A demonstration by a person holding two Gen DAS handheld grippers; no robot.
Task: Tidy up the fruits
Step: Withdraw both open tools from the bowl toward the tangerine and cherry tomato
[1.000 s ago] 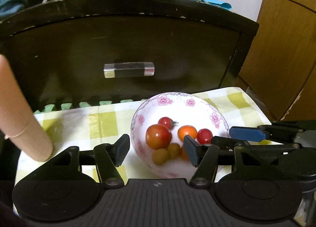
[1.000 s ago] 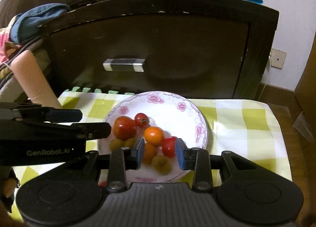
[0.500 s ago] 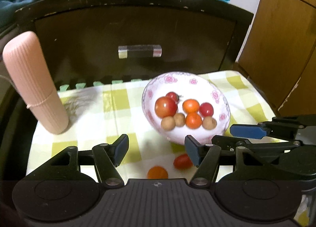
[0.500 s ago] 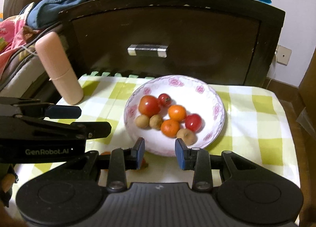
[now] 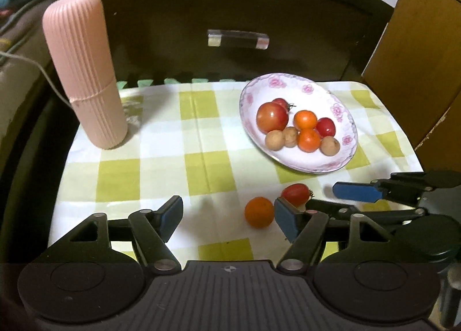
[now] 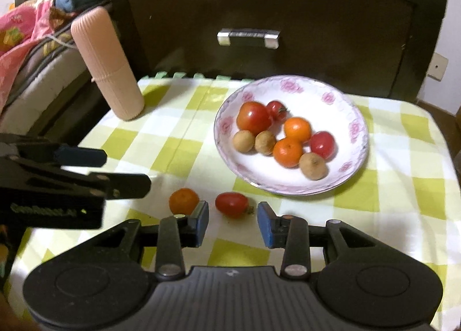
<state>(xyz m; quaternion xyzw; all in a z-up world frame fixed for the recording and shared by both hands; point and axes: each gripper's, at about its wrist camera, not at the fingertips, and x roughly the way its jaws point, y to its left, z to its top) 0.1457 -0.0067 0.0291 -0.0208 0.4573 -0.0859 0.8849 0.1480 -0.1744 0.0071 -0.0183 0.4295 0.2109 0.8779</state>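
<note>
A white floral bowl (image 5: 343, 155) (image 6: 354, 175) holds several fruits: a big tomato (image 6: 253, 118), small oranges, red cherry tomatoes and brown longans. On the checked cloth in front of it lie a loose orange (image 5: 258, 212) (image 6: 183, 201) and a red cherry tomato (image 5: 296, 193) (image 6: 232, 204). My left gripper (image 5: 229, 217) is open and empty, with the orange just inside its right finger. My right gripper (image 6: 233, 223) is open and empty, with the cherry tomato just ahead between its fingertips.
A tall pink ribbed case (image 5: 83, 72) (image 6: 106, 63) stands at the cloth's back left. A dark cabinet with a metal handle (image 5: 237, 39) (image 6: 247, 37) rises right behind the table. Bedding (image 6: 26, 34) lies at left, a wooden door (image 5: 417, 51) at right.
Both grippers have pulled back and up from the bowl. The loose orange and cherry tomato on the cloth have come into full view near the fingertips. Both stay open.
</note>
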